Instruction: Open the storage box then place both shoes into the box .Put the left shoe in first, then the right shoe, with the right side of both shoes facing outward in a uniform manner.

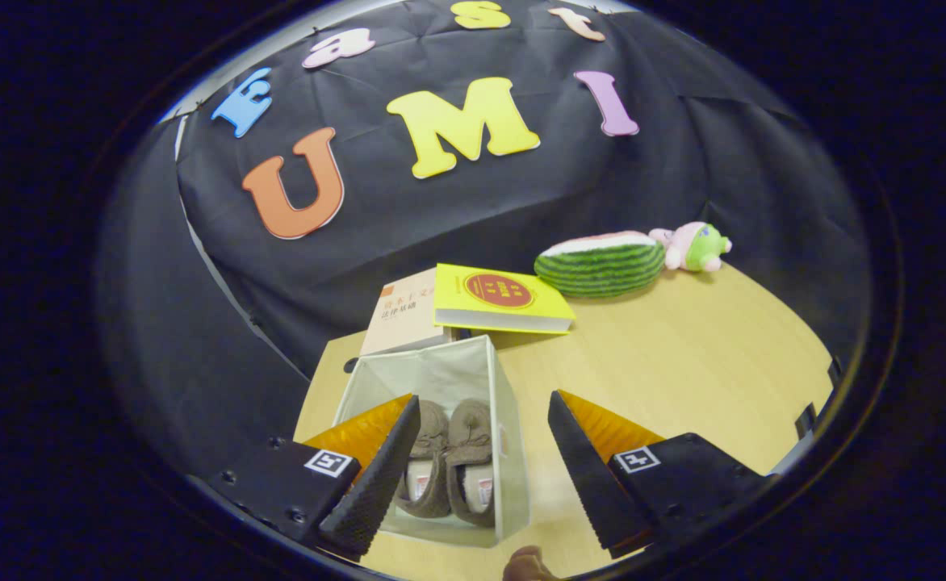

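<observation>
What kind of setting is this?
Likely a staged recording booth, not a home: a wooden table backed by black cloth, with props set out, a storage box holding shoes, books, plush toys. The gripper is open.

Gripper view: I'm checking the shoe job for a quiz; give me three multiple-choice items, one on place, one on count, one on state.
1. Where are the shoes?
A on the yellow book
B inside the storage box
C beside the watermelon toy

2. How many books lie beyond the box?
A one
B two
C four

3. The claw is:
A open, holding nothing
B shut on a shoe
C shut on the box

Answers:
1 B, both brown shoes sit within the box walls.
2 B, a yellow book and a pale book.
3 A, the fingers stand wide apart.
</observation>
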### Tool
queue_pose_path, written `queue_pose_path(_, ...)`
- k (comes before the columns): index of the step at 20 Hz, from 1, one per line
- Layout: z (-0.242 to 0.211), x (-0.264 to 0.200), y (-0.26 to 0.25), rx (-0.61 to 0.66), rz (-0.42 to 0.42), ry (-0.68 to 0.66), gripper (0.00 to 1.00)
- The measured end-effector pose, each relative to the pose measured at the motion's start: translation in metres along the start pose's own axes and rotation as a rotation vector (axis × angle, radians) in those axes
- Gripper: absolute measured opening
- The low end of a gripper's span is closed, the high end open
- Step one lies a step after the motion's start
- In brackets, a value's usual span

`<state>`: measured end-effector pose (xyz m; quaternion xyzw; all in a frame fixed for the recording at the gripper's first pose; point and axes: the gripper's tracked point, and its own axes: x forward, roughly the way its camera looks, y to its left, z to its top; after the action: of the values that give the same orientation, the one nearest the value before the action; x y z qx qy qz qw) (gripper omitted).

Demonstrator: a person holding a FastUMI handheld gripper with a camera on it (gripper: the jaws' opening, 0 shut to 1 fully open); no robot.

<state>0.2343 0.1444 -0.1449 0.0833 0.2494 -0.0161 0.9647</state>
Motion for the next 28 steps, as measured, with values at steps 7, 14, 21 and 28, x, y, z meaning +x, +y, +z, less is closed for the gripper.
queue_pose_path(7, 0.035, -0.067, -0.015, -0.120, -0.035, -0.183, 1.00)
queue_pose_path(14, 0.060, -0.164, -0.012, -0.216, -0.019, -0.406, 1.00)
queue_pose_path(21, 0.046, -0.242, 0.012, -0.315, 0.092, -0.510, 1.00)
queue_pose_path(28, 0.017, -0.279, -0.009, -0.310, 0.072, -0.569, 1.00)
